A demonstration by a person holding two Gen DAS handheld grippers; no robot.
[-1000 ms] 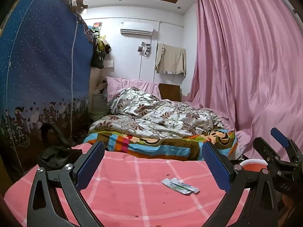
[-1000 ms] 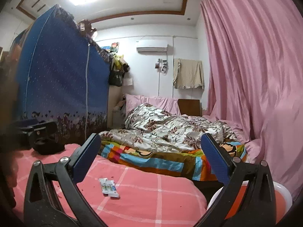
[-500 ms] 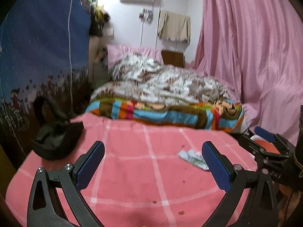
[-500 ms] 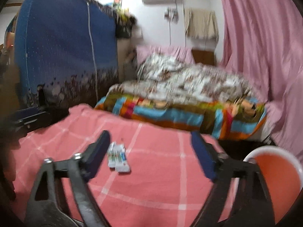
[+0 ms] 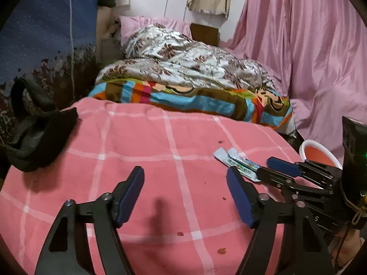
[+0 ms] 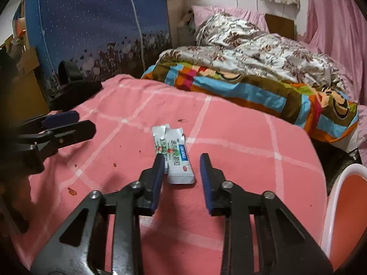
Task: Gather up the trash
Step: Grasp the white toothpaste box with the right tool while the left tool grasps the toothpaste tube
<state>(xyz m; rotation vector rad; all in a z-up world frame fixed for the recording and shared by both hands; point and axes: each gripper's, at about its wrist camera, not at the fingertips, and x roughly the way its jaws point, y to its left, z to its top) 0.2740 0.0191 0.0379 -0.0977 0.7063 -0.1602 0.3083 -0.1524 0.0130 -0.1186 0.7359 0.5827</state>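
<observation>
Right gripper point(image 6: 182, 158) is held apart astride the wrappers point(image 6: 175, 154) on the pink blanket point(image 6: 240, 137), likely for pinching; left gripper point(image 5: 185, 178), also apart, is parked aside.

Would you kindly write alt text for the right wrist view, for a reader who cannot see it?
The right gripper, jaws open, hovers low over two torn white wrappers lying side by side on a pink checked blanket. The left gripper reaches in from the left edge, and a white-rimmed orange bin sits at lower right. A rumpled bed and pink curtain fill the background.
</observation>
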